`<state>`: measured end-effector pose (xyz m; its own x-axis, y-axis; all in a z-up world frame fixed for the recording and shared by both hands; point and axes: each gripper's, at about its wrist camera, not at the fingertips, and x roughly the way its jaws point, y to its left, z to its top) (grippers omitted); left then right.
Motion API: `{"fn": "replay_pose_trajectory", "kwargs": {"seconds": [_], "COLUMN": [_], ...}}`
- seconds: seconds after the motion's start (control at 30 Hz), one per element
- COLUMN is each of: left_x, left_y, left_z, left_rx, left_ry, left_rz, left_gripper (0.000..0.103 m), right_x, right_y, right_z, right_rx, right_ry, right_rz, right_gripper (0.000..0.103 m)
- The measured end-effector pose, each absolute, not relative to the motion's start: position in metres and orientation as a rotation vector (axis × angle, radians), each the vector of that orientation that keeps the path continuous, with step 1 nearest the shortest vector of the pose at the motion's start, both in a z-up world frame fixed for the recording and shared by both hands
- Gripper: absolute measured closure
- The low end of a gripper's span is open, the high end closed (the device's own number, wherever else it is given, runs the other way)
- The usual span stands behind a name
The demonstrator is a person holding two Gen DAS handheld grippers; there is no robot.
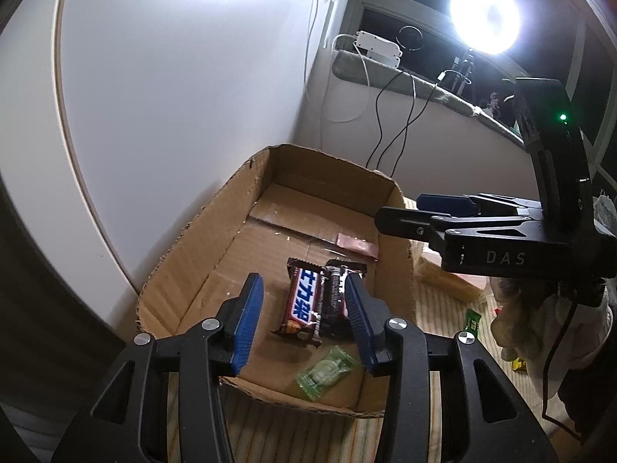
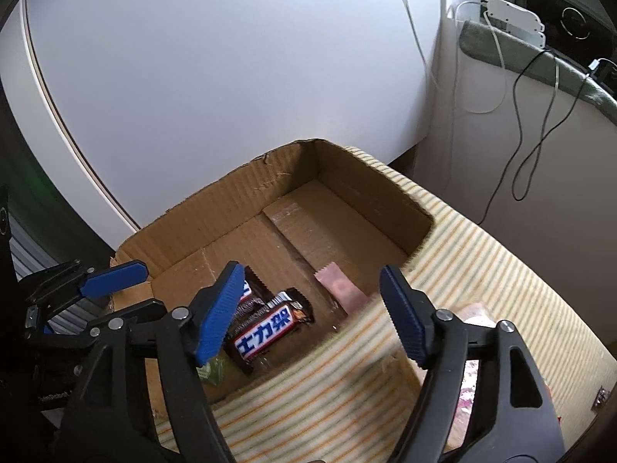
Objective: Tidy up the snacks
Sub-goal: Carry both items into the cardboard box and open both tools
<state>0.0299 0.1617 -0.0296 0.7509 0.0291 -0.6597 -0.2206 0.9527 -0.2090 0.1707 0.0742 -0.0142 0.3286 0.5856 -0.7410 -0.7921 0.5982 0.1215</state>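
Observation:
An open cardboard box (image 1: pixel 331 158) (image 2: pixel 216 200) sits on a striped cloth. On its floor lie a Snickers bar (image 1: pixel 304 301) (image 2: pixel 266 333), a dark chocolate bar (image 1: pixel 335 293) (image 2: pixel 250 306) beside it, and a pink wrapper (image 1: pixel 356 245) (image 2: pixel 339 289). A green candy (image 1: pixel 324 372) (image 2: pixel 214 370) shows blurred near the box's front wall. My left gripper (image 1: pixel 302 281) hovers open over the bars with nothing between its blue pads. My right gripper (image 2: pixel 310 270) stands wide open over the box's right wall and holds nothing. Each gripper also appears in the other view: right gripper (image 1: pixel 401 212), left gripper (image 2: pixel 135 293).
Outside the box on the cloth (image 2: pixel 482 254) lie a green candy (image 1: pixel 472 322), a yellow one (image 1: pixel 518 364) and a pale packet (image 1: pixel 443 274). A white wall (image 1: pixel 173 96) backs the box. A bright ring light (image 1: pixel 486 15) and hanging cables (image 1: pixel 389 123) are at the far right.

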Motion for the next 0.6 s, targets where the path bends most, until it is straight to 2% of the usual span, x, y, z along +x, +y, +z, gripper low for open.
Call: {"fn": "replay_pose_trajectory", "kwargs": {"seconds": [0.23,0.4,0.6], "left_x": [0.026,0.024,0.025], "left_y": [0.148,0.134,0.111], "left_z": [-0.024,-0.023,-0.025], "left_rx": [-0.277,-0.272,-0.269], "left_ry": [0.7,0.699,0.714], "left_rz": [0.112,0.078,0.02], "left_gripper": [0.061,0.061,0.061], "right_x": [0.164,0.157,0.147], "right_y": [0.043,0.008,-0.049], "right_z": [-0.005,0.003,0.007], "right_rx": [-0.295,-0.288,-0.279], "right_ry": [0.827,0.807,0.805], "right_rz": [0.877,0.839,0.777], "right_gripper": [0.025,0.015,0.013]}}
